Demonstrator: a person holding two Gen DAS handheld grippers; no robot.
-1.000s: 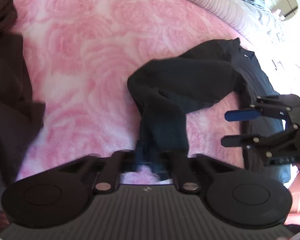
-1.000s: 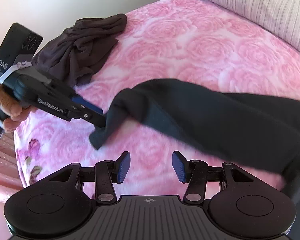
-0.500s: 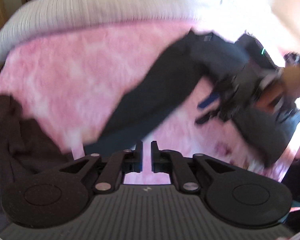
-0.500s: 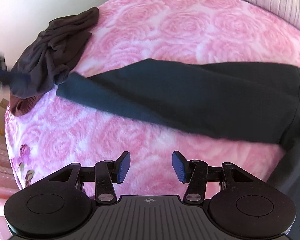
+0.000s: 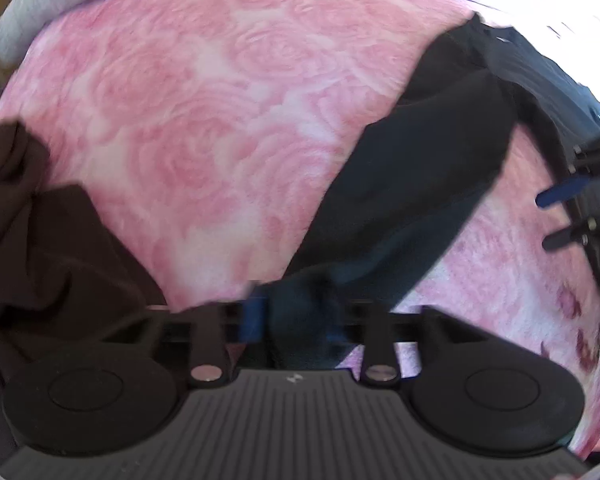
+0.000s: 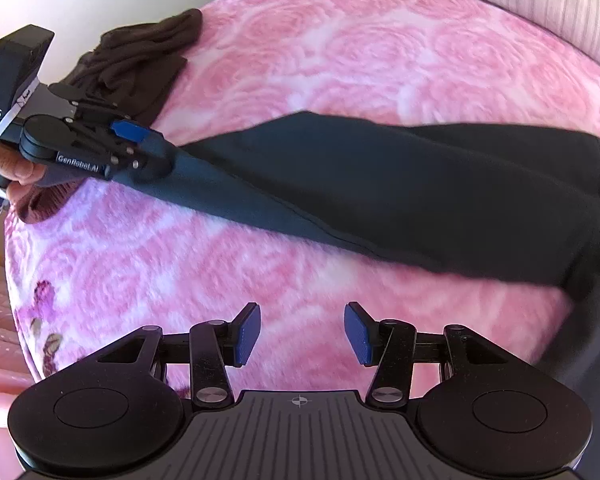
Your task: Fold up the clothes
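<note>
A dark long-sleeved top (image 6: 420, 184) lies on a pink rose-patterned blanket (image 6: 340, 40), one sleeve stretched straight out to the left. My left gripper (image 6: 156, 152) is shut on that sleeve's cuff, with a hand (image 6: 8, 164) behind it. In the left wrist view the cuff sits between the left gripper (image 5: 292, 320) pads and the sleeve (image 5: 412, 184) runs up to the right. My right gripper (image 6: 302, 332) hangs open above bare blanket, just below the sleeve, holding nothing. The right gripper (image 5: 548, 220) also shows at the right edge beside the top's body.
A crumpled brown garment (image 6: 140, 56) lies at the blanket's left end, close to the left gripper; the brown garment (image 5: 40, 240) fills the left side of the left wrist view. Striped grey bedding (image 6: 540, 0) runs along the far side. The blanket's edge drops off at the left.
The sleeve, bunched and bent a second ago, now lies pulled out straight toward the brown garment. The left gripper swung away and came back at the cuff. The right gripper stayed open and nearly still.
</note>
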